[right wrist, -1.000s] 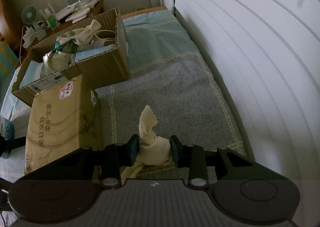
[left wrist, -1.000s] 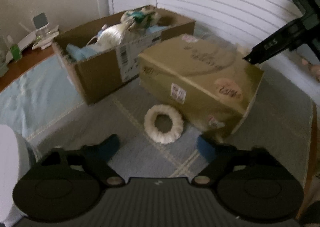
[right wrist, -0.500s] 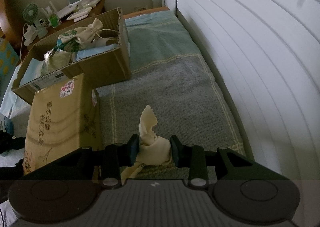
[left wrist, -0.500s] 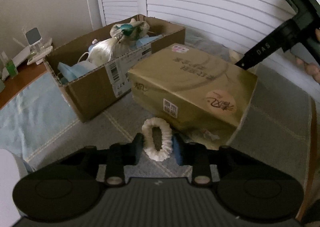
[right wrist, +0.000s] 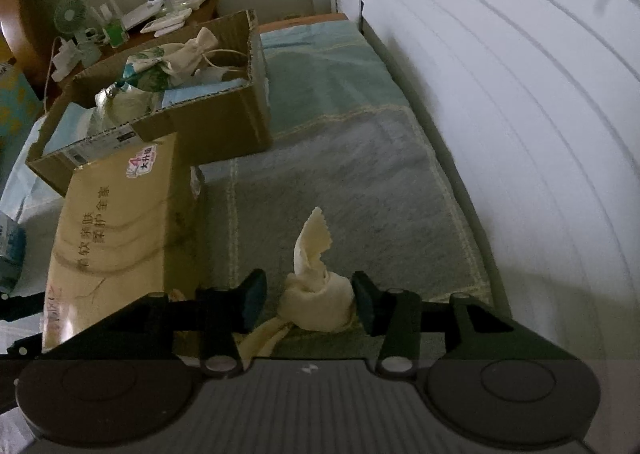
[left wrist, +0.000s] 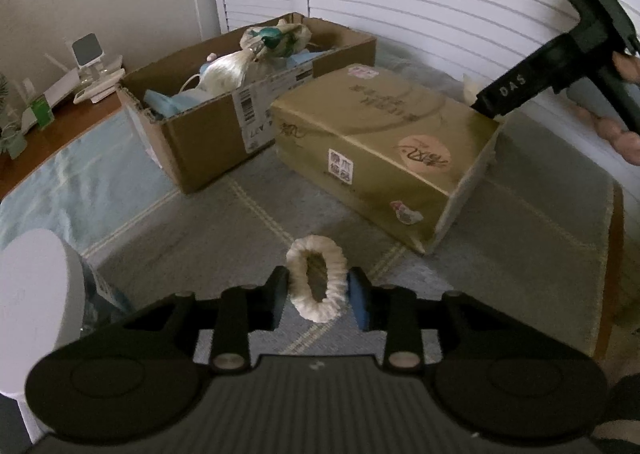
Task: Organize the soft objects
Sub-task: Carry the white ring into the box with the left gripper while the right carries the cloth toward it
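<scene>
A white fluffy scrunchie [left wrist: 318, 284] sits between the fingers of my left gripper [left wrist: 318, 300], still squeezed into an oval. The blue pads touch both its sides while the jaws are opening. A cream cloth [right wrist: 316, 294] lies bunched on the grey blanket [right wrist: 360, 194] between the fingers of my right gripper [right wrist: 308, 296]. Those jaws are opening too: the left pad stands clear of the cloth and the right pad just brushes it. An open cardboard box [left wrist: 208, 142] [right wrist: 224, 122] farther back holds pouches and other soft things.
A gold wrapped pack [left wrist: 380, 134] [right wrist: 116, 222] lies between box and grippers. The slatted white wall [right wrist: 520, 134] runs along the bed's right. A bedside table [left wrist: 60, 122] carries small gadgets. A white round object [left wrist: 36, 294] sits at the left. A hand [left wrist: 624, 138] holds the right tool.
My left gripper came in and closed around the scrunchie, squeezing it to an oval, then eased a little. My right jaws have parted from the cream cloth, which now rests loose.
</scene>
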The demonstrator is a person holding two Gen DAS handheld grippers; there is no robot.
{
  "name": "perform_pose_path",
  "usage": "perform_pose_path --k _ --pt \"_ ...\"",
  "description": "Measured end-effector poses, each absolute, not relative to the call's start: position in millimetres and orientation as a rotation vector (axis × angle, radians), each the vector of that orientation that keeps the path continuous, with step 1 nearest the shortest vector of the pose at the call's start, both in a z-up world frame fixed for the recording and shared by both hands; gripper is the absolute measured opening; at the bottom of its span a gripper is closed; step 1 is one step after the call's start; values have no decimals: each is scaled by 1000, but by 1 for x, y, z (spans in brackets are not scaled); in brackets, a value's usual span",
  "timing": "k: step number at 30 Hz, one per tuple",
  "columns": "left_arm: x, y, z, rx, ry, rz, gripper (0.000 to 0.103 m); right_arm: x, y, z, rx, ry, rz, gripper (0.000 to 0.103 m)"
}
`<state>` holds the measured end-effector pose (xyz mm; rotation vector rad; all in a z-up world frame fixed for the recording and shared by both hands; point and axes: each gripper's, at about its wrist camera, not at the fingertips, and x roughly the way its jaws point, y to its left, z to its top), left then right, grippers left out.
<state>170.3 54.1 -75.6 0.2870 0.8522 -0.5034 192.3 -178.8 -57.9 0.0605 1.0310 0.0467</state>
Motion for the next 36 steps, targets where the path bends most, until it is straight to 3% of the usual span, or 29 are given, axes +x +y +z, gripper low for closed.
perform_pose_path --k 4,11,16,36 --pt "172 53 -76 283 848 -507 38 192 -178 -58 45 1028 37 52" --pt "172 54 -76 272 854 -517 36 187 -177 -56 10 1015 30 39" --pt "172 54 -74 274 857 -517 30 181 -177 -52 -1 997 29 39" --pt "128 71 -28 241 821 -556 30 150 -171 10 17 874 112 38"
